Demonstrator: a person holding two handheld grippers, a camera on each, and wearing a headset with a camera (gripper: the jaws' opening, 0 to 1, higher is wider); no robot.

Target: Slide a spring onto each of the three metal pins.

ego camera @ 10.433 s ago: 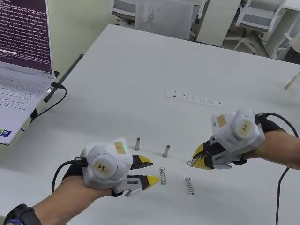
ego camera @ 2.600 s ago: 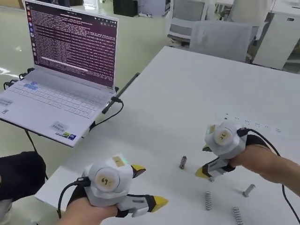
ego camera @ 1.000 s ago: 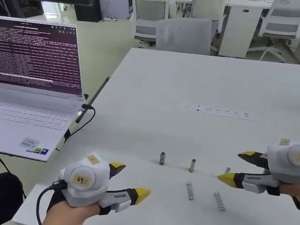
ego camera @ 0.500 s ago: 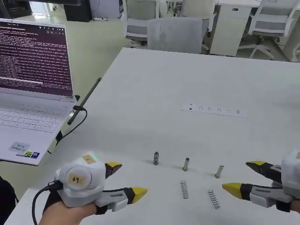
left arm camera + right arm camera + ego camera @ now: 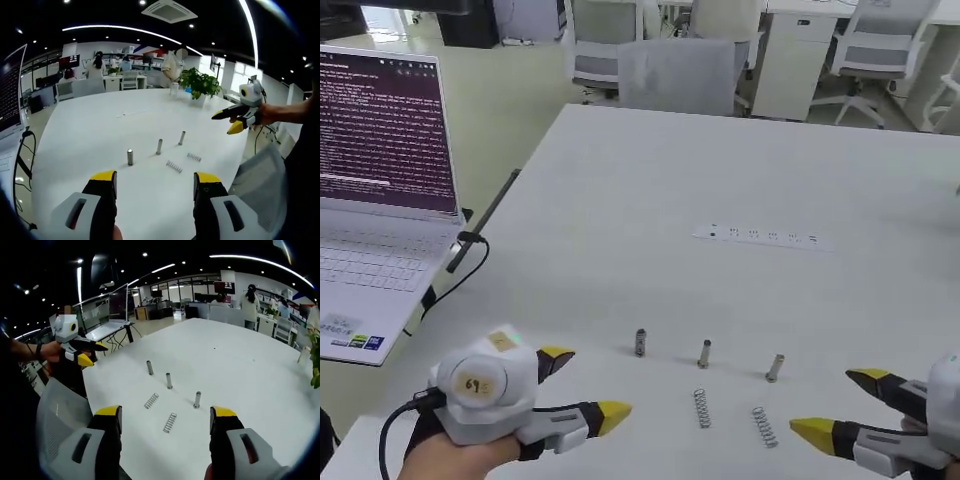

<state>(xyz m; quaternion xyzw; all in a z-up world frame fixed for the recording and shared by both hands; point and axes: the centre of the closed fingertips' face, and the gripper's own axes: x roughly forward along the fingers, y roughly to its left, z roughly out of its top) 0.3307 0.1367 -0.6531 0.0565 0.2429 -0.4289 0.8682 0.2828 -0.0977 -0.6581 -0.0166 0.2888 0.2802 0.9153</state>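
**Q:** What is hard to read here?
**A:** My right gripper (image 5: 837, 404) is cut off at the frame's lower corner. The leftmost pin (image 5: 640, 342) looks darker than the middle pin (image 5: 704, 353) and the right pin (image 5: 775, 368), and I cannot tell why.
**Q:** And orientation?
**A:** All three stand upright in a row on the desk (image 5: 670, 180). The left spring (image 5: 701, 408) and the right spring (image 5: 763, 427) lie flat just in front, with their long axes pointing roughly toward me. My left gripper (image 5: 586, 382) and the right one hover spread, holding nothing.

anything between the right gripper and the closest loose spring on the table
Nothing visible: only bare white table lies between the open right gripper and the small coiled metal spring lying nearest it.
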